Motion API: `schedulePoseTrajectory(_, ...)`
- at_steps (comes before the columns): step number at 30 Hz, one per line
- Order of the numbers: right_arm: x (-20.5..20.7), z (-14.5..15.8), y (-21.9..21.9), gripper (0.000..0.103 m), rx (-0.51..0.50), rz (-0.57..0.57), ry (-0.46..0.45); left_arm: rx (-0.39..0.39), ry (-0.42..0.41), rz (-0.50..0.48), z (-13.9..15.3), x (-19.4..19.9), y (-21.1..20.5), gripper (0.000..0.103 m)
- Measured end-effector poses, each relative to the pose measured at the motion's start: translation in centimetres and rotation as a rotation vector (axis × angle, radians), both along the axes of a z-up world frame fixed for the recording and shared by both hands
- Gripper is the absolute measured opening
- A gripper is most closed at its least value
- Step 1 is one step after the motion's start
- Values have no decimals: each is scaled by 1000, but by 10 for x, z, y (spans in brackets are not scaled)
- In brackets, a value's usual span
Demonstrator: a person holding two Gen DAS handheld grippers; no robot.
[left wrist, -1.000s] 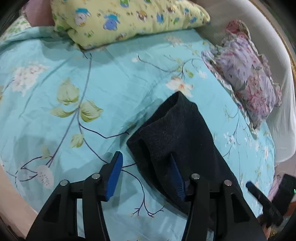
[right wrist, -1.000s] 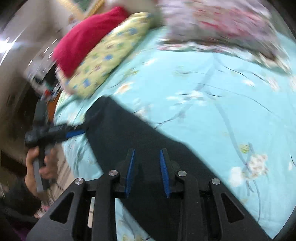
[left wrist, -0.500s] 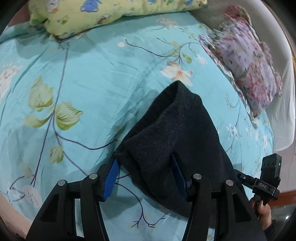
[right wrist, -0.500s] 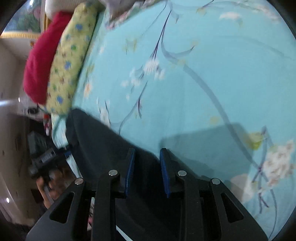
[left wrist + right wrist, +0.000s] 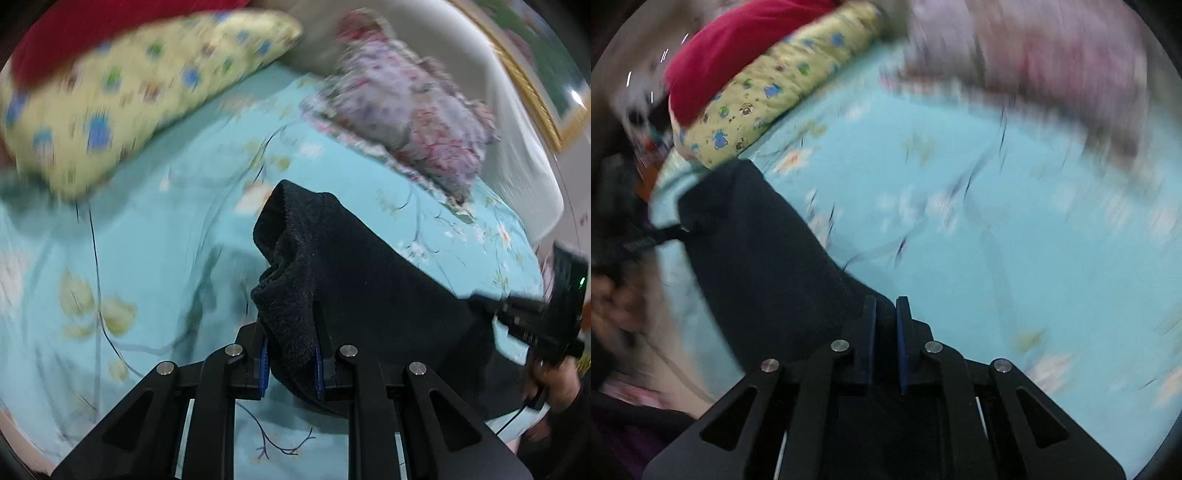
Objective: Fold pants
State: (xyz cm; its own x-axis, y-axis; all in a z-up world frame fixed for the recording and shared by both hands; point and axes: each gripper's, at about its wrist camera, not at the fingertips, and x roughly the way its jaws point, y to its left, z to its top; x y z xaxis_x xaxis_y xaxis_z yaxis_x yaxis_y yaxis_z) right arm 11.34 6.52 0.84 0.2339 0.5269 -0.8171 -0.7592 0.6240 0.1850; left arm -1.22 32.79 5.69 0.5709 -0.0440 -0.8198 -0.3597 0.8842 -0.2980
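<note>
Black fleece pants (image 5: 354, 280) lie stretched across a turquoise floral bedsheet (image 5: 155, 236). My left gripper (image 5: 290, 354) is shut on a bunched end of the pants and holds it raised off the sheet. The pants also show in the right wrist view (image 5: 764, 251), running left from my right gripper (image 5: 885, 314), which is shut on their other end. The right gripper also shows at the right edge of the left wrist view (image 5: 532, 325). The left one shows at the left edge of the right wrist view (image 5: 653, 236).
A yellow cartoon-print pillow (image 5: 122, 92) and a red pillow (image 5: 731, 48) lie at the head of the bed. A purple floral pillow (image 5: 410, 110) lies to the right, by a white headboard (image 5: 524, 147). Both views are motion-blurred.
My left gripper has closed on the end of the pants and lifted it. My right gripper has stayed shut on its end and swung, changing its view of the bed.
</note>
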Motion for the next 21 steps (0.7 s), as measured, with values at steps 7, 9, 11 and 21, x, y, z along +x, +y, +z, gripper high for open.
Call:
schedulePoseTrajectory(7, 10, -4, 2, 9, -11, -70, -127, 56, 18, -51, -21, 24, 5, 17)
schedulePoseTrajectory(9, 11, -20, 9, 9, -34, -81, -116, 66, 51, -56, -40, 26, 10, 17)
schedulePoseTrajectory(11, 14, -38, 17, 10, -79, -88, -107, 69, 90, -56, -59, 30, 13, 21)
schedulePoseTrajectory(21, 19, -16, -31, 35, 17, -264, -38, 117, 99, 5, -25, 6, 21, 46)
